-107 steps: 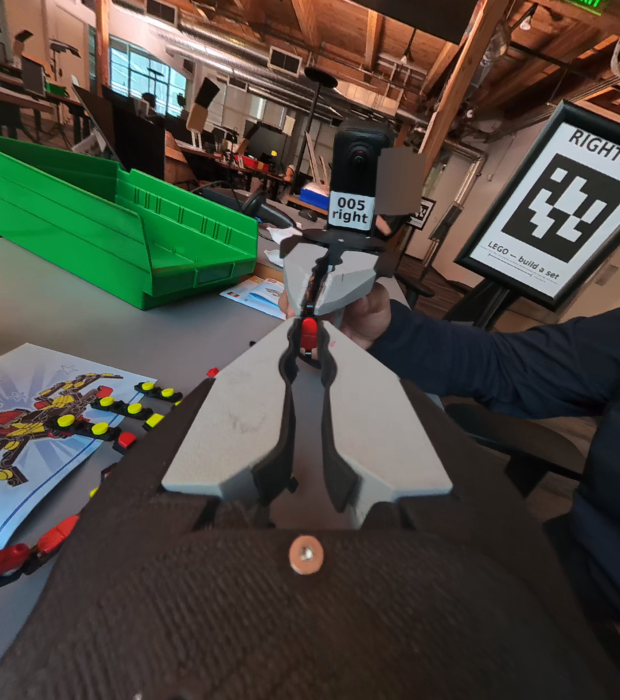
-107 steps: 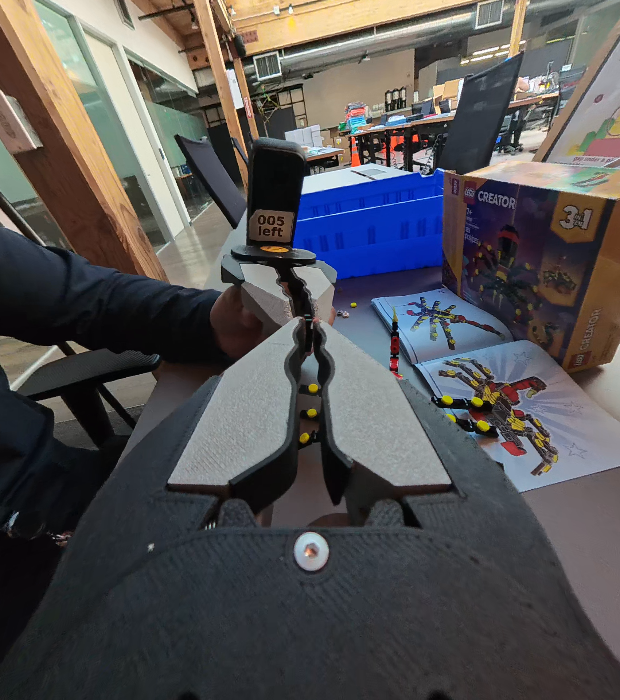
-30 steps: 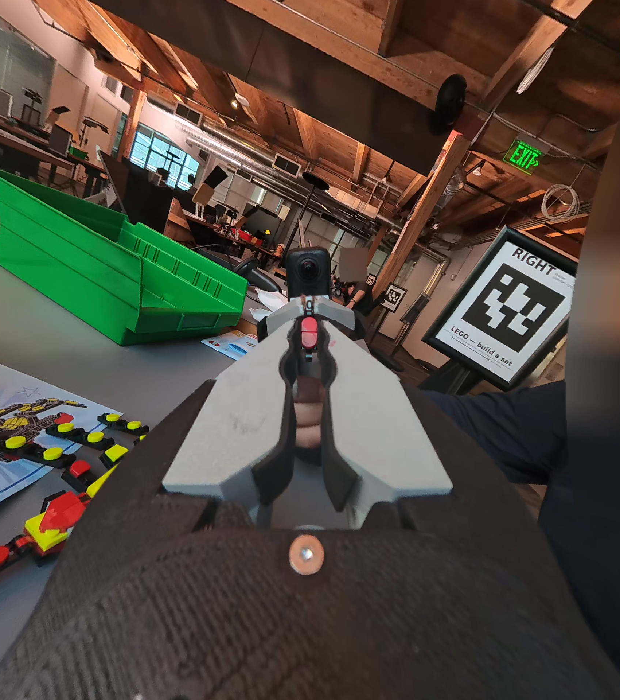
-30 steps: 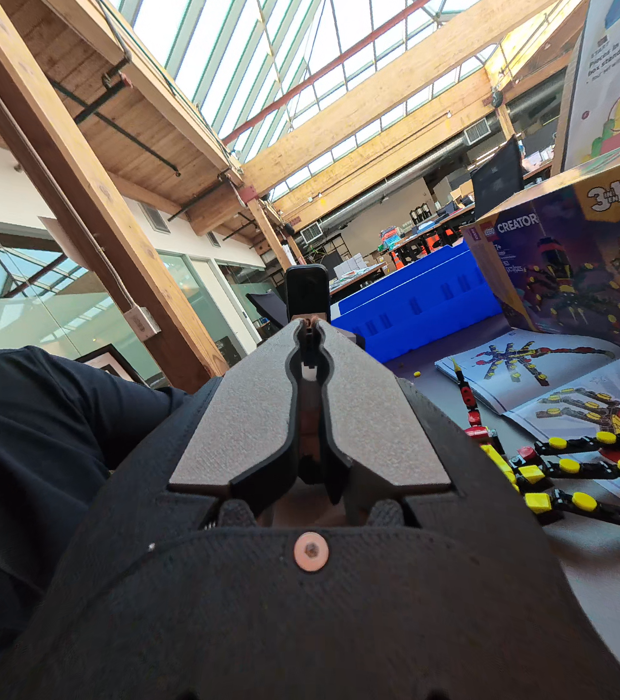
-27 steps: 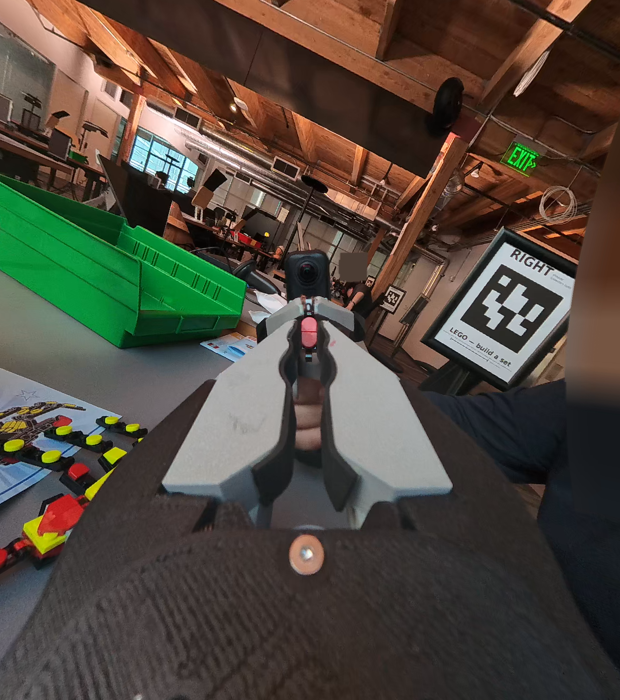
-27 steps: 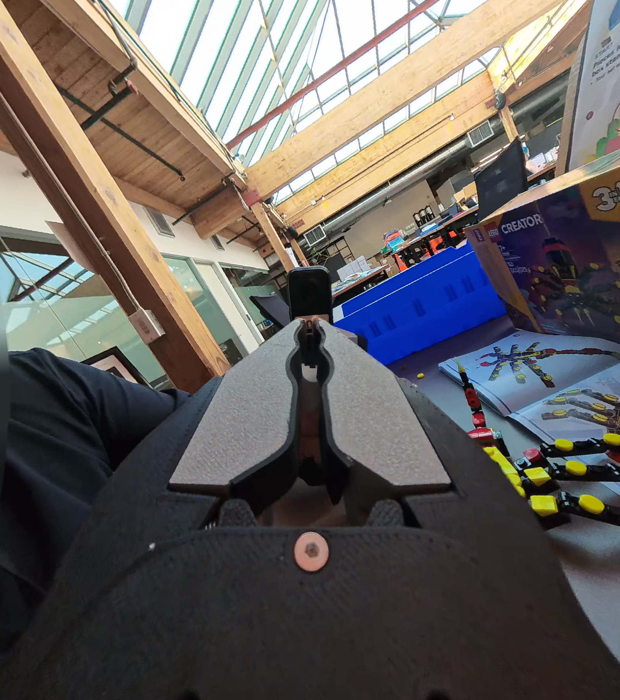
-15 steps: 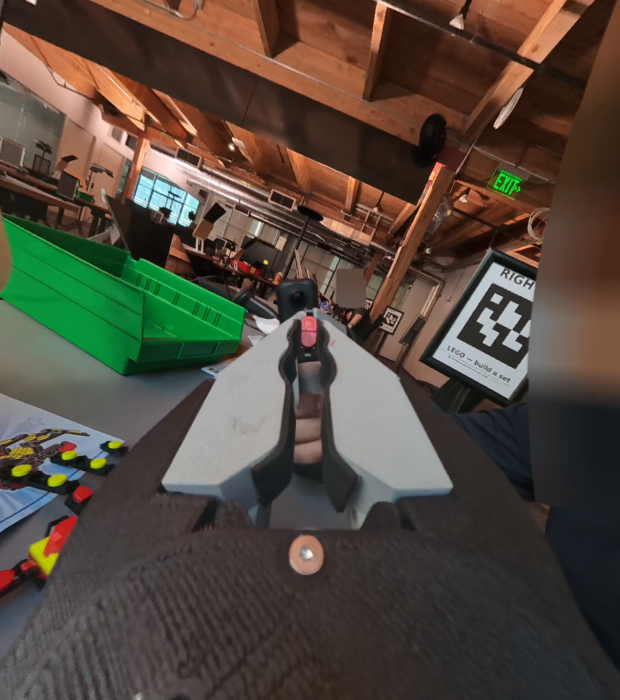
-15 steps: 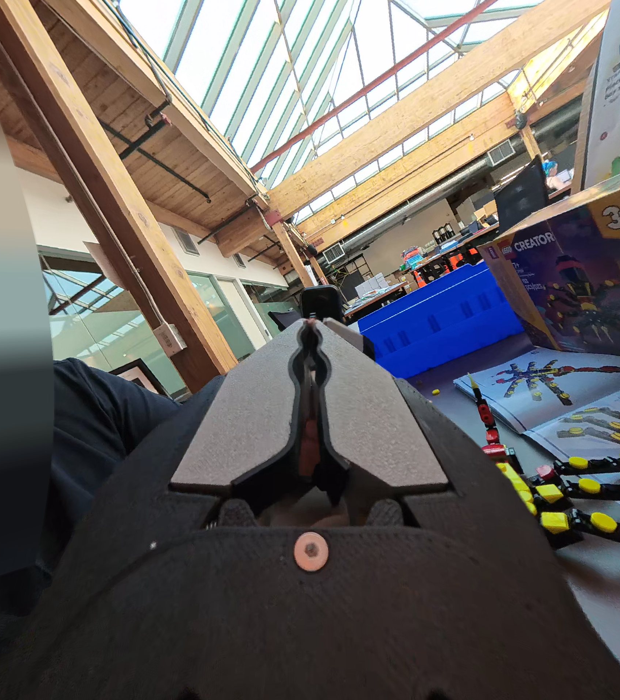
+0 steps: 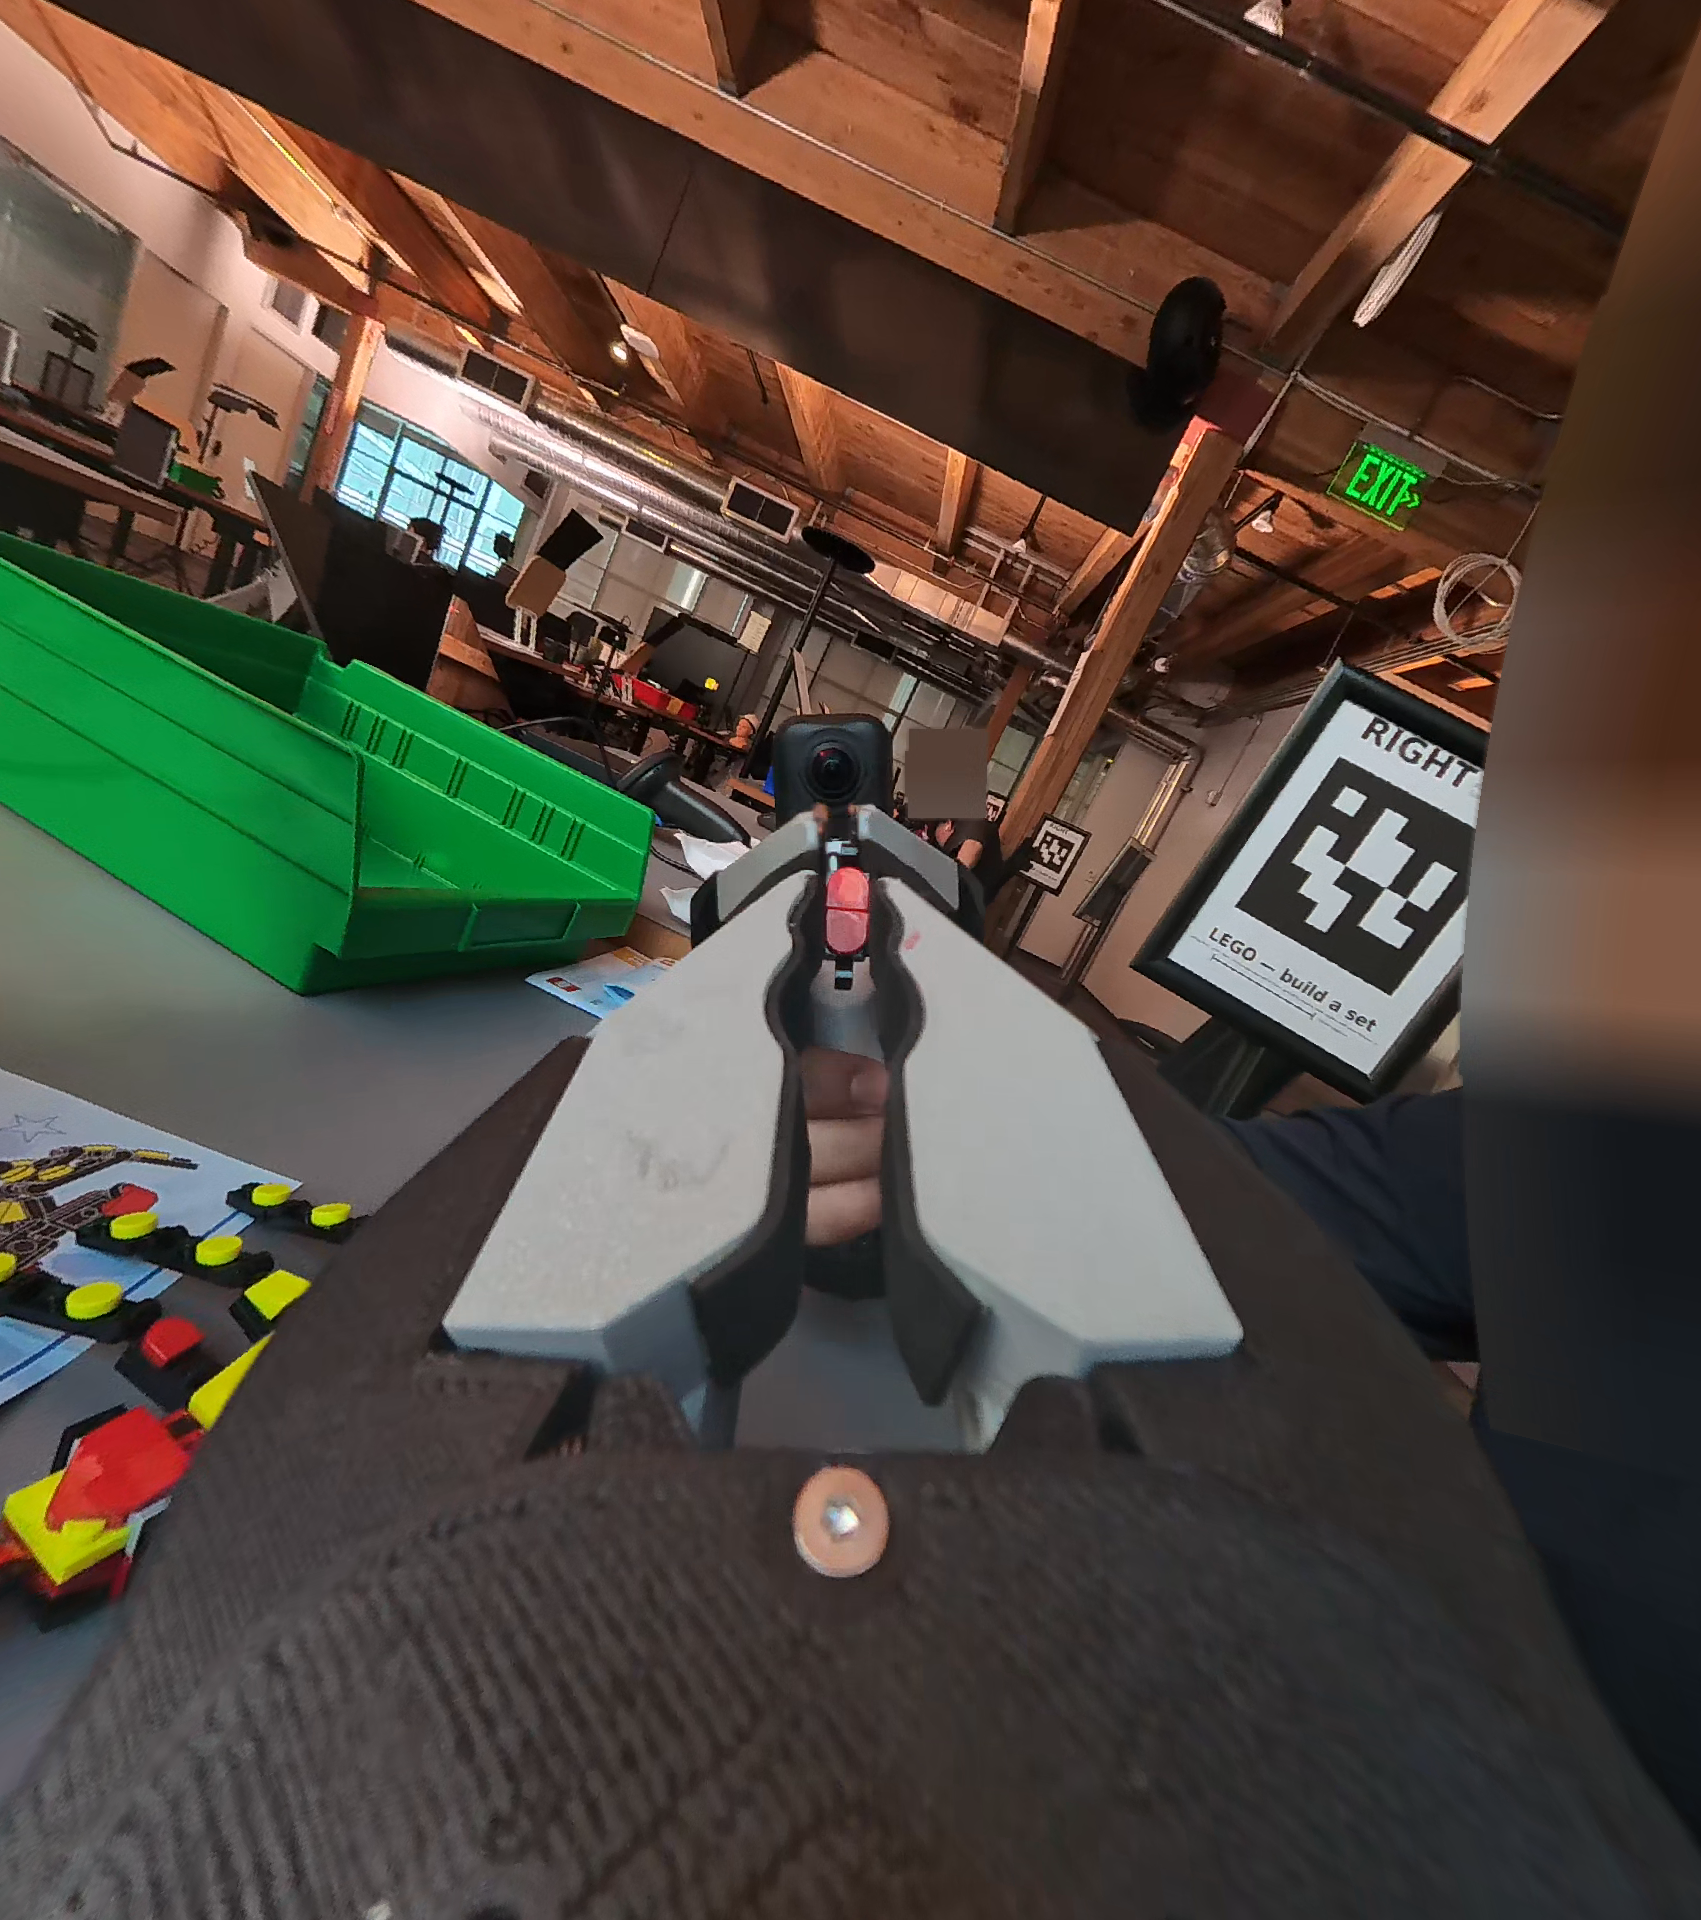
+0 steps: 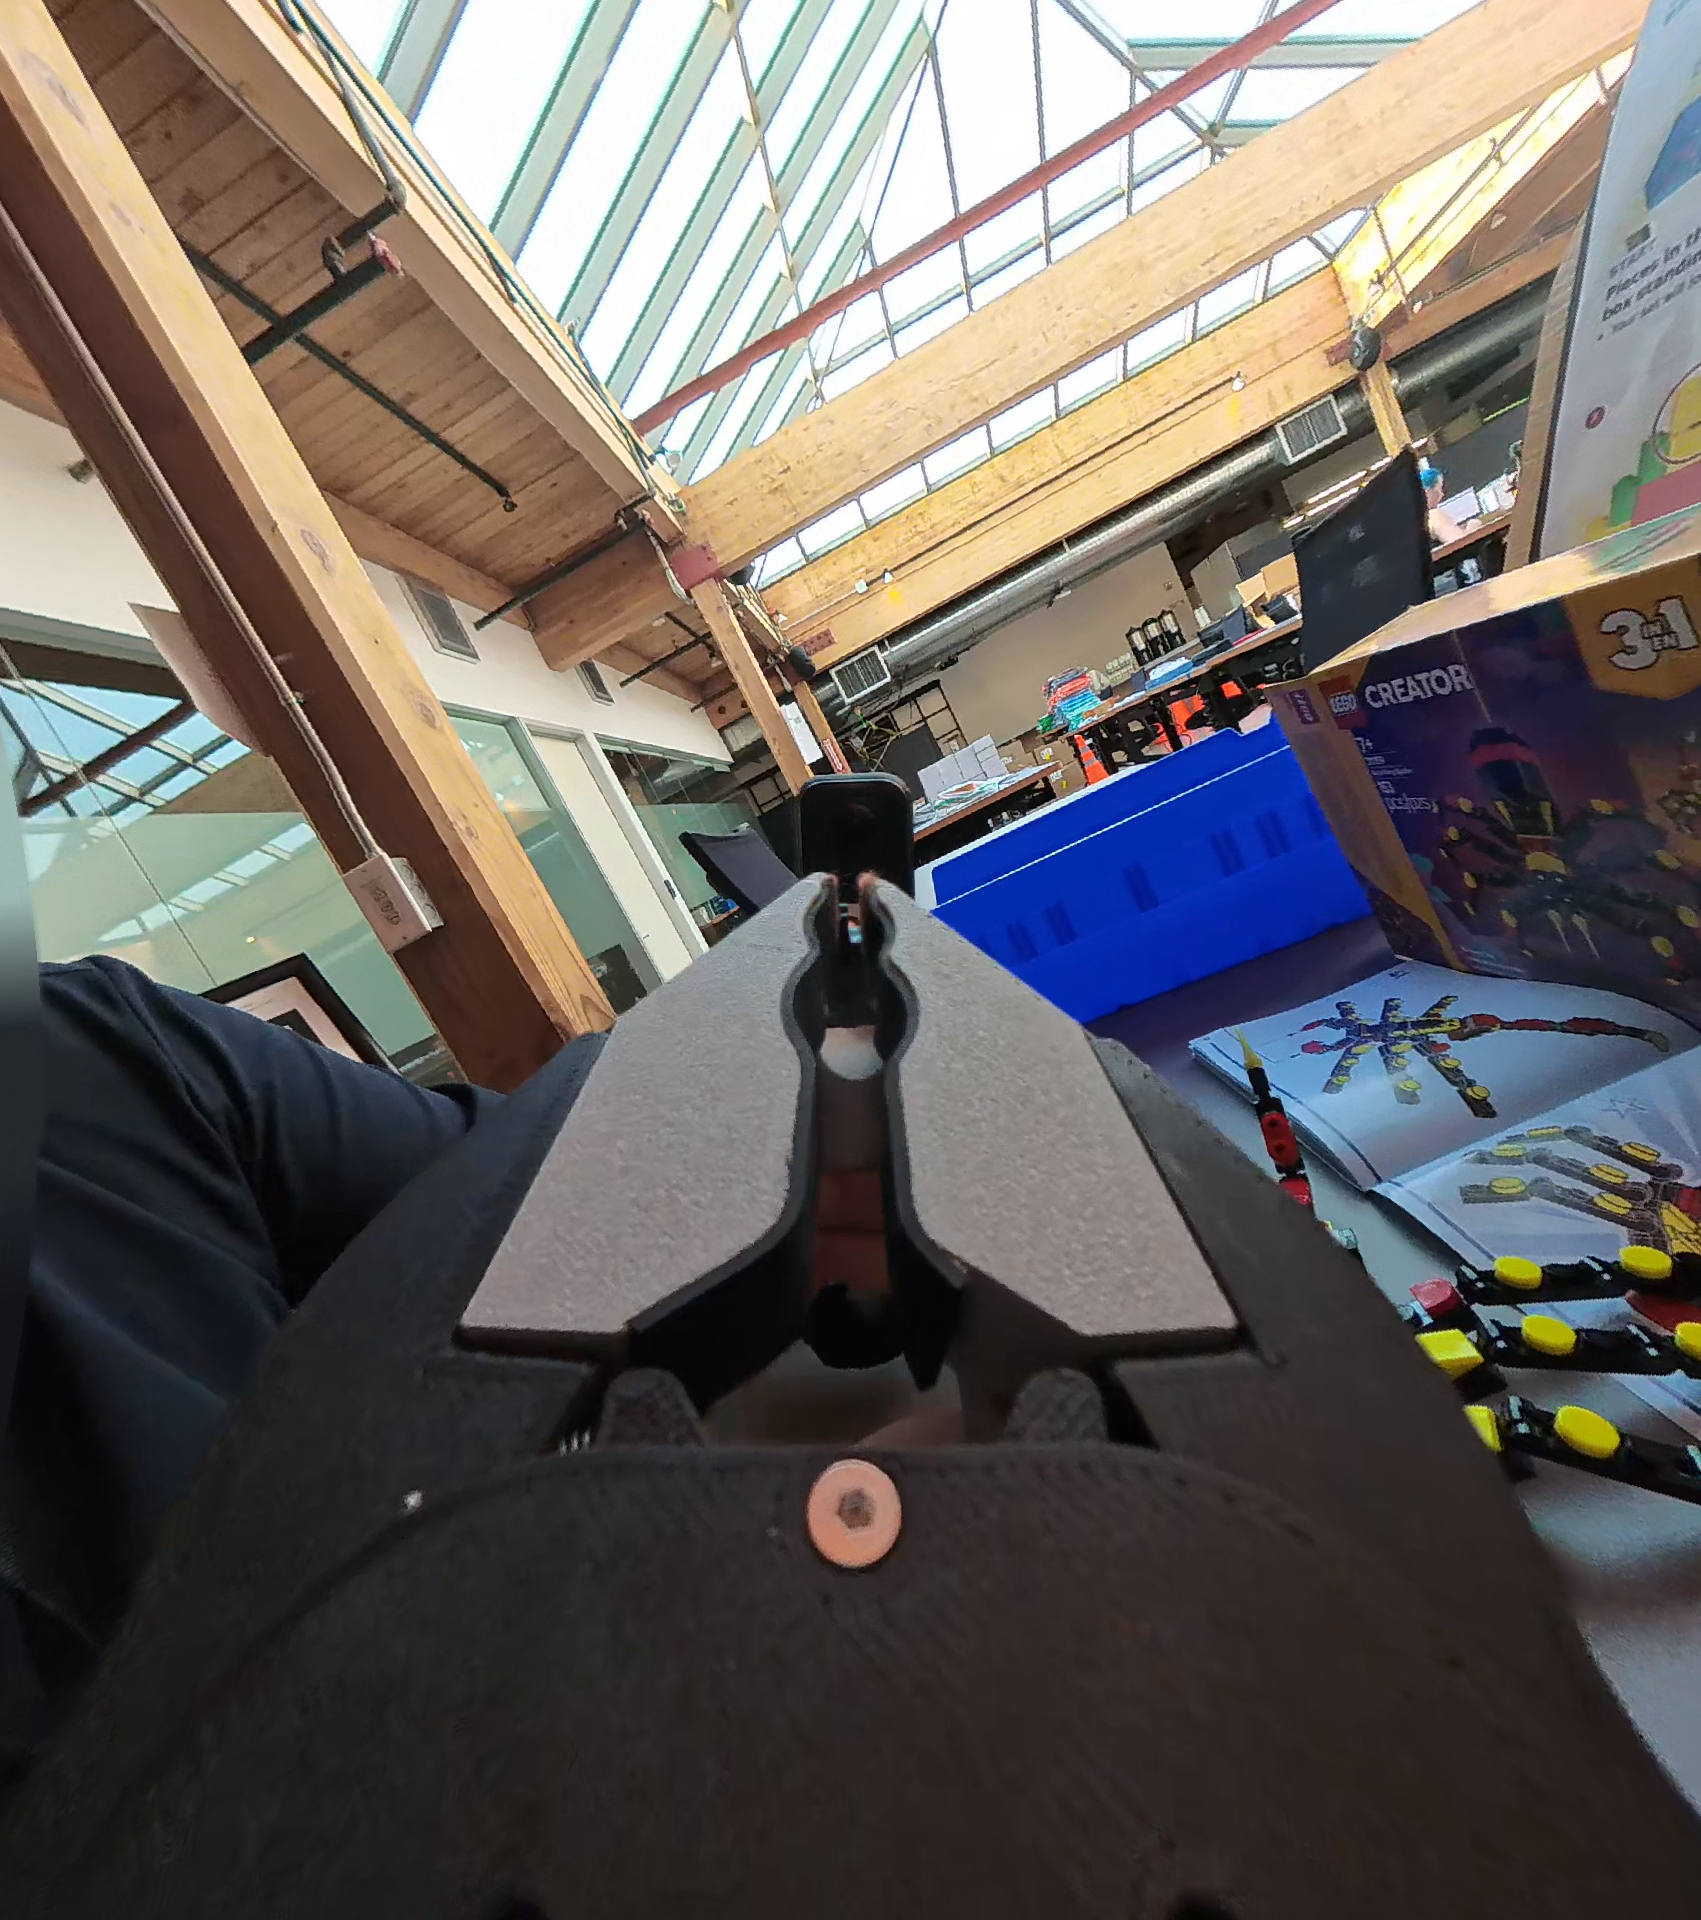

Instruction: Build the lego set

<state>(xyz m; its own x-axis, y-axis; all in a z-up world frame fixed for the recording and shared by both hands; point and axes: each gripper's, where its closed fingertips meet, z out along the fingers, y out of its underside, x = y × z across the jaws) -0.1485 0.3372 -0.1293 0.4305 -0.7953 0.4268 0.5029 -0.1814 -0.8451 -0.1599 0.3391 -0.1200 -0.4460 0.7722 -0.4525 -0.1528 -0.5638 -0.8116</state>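
Left wrist view: our left gripper (image 9: 846,925) pinches a small red piece (image 9: 846,920) at its tips, and the right gripper (image 9: 841,831) meets it nose to nose above the table (image 9: 150,1039). Right wrist view: right gripper (image 10: 851,914) nearly closed on something dark; we cannot identify it. We judge pressing straight along the shared axis seats it best.

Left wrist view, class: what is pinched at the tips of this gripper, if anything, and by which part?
The left gripper is shut on a small red lego piece, clamped by its two sides at the fingertips. The right gripper meets it tip to tip.
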